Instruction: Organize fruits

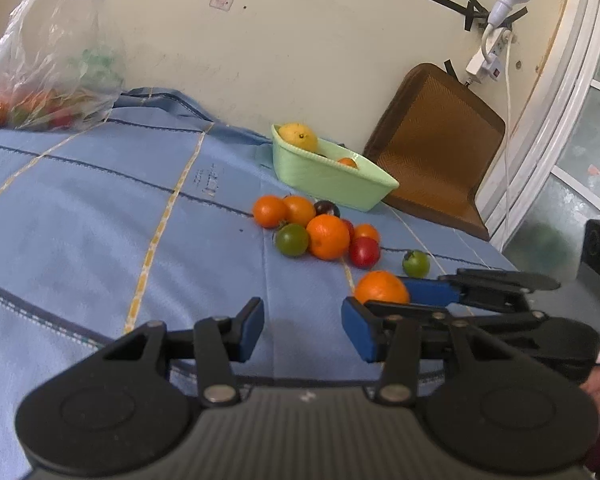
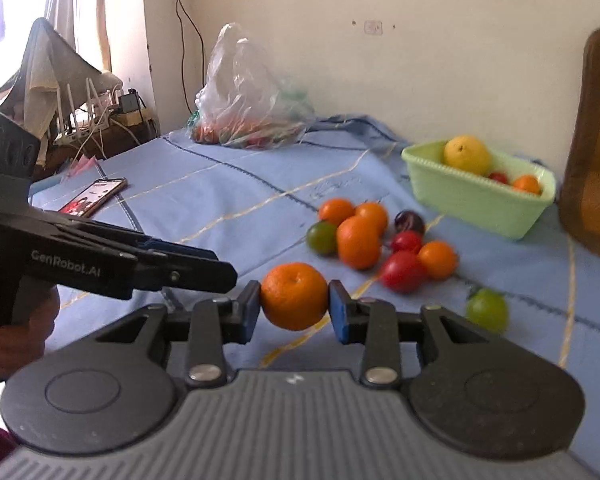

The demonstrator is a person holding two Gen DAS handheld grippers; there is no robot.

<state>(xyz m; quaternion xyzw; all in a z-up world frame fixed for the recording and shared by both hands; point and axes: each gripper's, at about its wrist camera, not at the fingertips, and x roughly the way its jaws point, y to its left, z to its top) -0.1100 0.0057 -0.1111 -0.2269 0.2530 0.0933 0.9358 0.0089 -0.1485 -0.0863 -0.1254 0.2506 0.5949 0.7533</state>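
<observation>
I have an orange (image 2: pixel 294 295) pinched between the pads of my right gripper (image 2: pixel 294 312), lifted just over the blue cloth (image 2: pixel 228 200). My left gripper (image 1: pixel 302 330) hangs empty, its jaws apart. The green basket (image 2: pixel 476 196) by the wall holds only a yellow fruit (image 2: pixel 466 155) and a couple of small ones, so I judge the sorting barely begun: a cluster of oranges and tomatoes (image 2: pixel 372 236) waits on the cloth near it.

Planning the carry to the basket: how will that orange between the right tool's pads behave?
The orange is round and held only at its two sides by the right tool, so it may pivot or slip. Its peel looks firm, probably tolerating a squeeze. Set on the cloth, it would likely roll.
</observation>
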